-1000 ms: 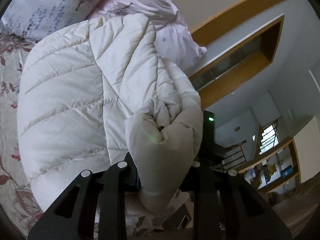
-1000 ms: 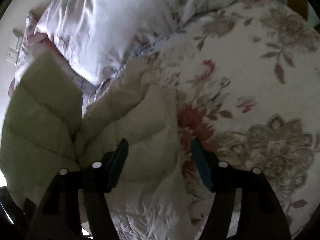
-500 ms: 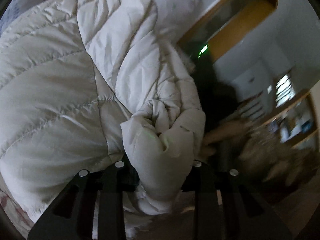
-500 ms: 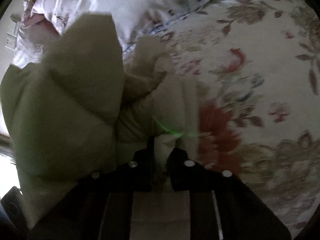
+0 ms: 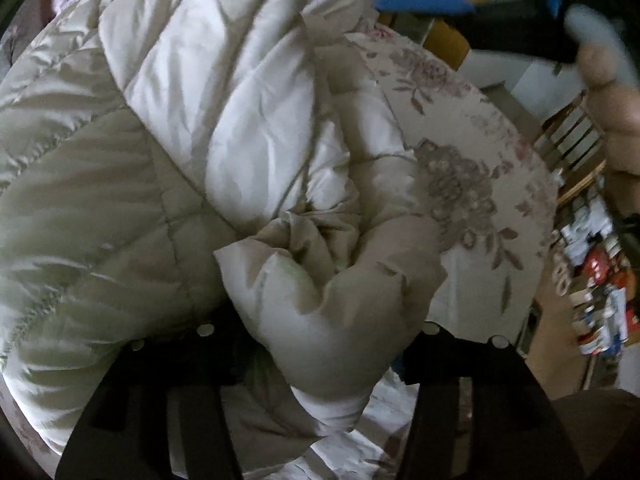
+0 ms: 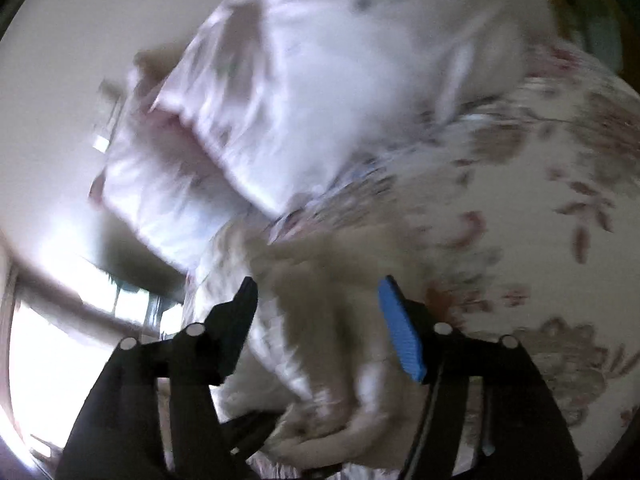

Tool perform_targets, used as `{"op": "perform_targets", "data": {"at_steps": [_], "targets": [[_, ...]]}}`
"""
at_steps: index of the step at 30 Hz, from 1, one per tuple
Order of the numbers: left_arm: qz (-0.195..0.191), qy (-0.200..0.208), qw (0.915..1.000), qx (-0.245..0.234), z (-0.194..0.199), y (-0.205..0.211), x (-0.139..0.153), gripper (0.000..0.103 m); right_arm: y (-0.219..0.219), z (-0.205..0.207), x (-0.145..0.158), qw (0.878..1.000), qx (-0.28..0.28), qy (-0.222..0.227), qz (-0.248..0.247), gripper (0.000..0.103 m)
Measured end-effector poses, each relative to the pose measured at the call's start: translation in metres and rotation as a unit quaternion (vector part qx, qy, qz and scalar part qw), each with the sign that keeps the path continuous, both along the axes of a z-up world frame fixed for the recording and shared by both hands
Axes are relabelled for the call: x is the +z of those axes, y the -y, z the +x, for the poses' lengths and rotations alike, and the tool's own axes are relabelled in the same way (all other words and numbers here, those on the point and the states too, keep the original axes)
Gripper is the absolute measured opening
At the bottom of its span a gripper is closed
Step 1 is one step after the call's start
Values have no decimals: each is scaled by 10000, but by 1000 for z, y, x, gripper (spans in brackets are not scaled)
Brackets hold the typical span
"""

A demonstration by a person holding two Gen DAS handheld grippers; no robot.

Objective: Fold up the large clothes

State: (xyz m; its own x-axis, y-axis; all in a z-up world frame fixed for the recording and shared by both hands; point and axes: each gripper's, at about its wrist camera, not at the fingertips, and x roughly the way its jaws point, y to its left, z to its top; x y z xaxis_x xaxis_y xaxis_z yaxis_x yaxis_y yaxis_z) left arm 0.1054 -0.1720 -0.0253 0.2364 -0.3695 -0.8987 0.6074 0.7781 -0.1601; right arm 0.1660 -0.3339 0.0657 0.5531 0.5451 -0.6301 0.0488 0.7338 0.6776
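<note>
A cream quilted puffer jacket (image 5: 120, 168) lies on the floral bedspread (image 5: 472, 128). A bunched sleeve of it (image 5: 332, 292) fills the space between the jaws of my left gripper (image 5: 320, 320), which is shut on it. My right gripper (image 6: 318, 304) is open, its blue pad (image 6: 402, 332) and black finger (image 6: 236, 320) apart, above a fold of the jacket (image 6: 320, 300) without holding it. The right gripper also shows in the left wrist view (image 5: 460, 4), top right, held by a hand.
Pale pink pillows (image 6: 320, 80) lie at the head of the bed. A wooden frame (image 5: 444, 40) and shelves with clutter (image 5: 600, 288) stand beyond the bed's edge. A bright window (image 6: 60, 320) is at the left of the right wrist view.
My right gripper was shut on a jacket fold half a second ago; it has opened, let go and lifted away. My left gripper has swung toward the bedspread, still holding the sleeve.
</note>
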Motion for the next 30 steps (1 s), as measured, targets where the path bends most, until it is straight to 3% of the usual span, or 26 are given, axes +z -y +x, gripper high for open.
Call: {"op": "perform_targets", "data": {"at_steps": [5, 6, 7, 8, 10, 17, 20, 24, 27, 30], "targets": [[323, 235, 9991, -164, -5, 3, -7, 59, -32, 28, -18, 9989, 341, -315, -105, 63], [345, 260, 9989, -177, -6, 5, -7, 60, -37, 29, -18, 9986, 365, -358, -121, 56], [358, 286, 9988, -192, -6, 7, -7, 61, -43, 34, -21, 9983, 439, -341, -184, 26], [366, 326, 9986, -210, -7, 7, -7, 62, -46, 26, -18, 9980, 477, -327, -272, 16], [276, 345, 9987, -252, -8, 7, -3, 62, -47, 26, -21, 9974, 386, -306, -534, 12], [-676, 209, 9973, -207, -12, -36, 43, 64, -33, 32, -44, 9969, 108, -513, -594, 11], [-1261, 196, 9918, 23, -6, -72, 73, 64, -33, 35, -50, 9962, 109, -584, -631, 12], [-1829, 405, 9770, 1022, 33, -132, 102, 64, -32, 36, -57, 9958, 109, -658, -633, 13], [-1715, 515, 9697, 1661, 62, -160, 102, 64, -33, 37, -60, 9953, 153, -714, -642, 14], [-1383, 573, 9708, 1875, 82, -161, 94, 64, -33, 38, -61, 9952, 151, -720, -652, 14]]}}
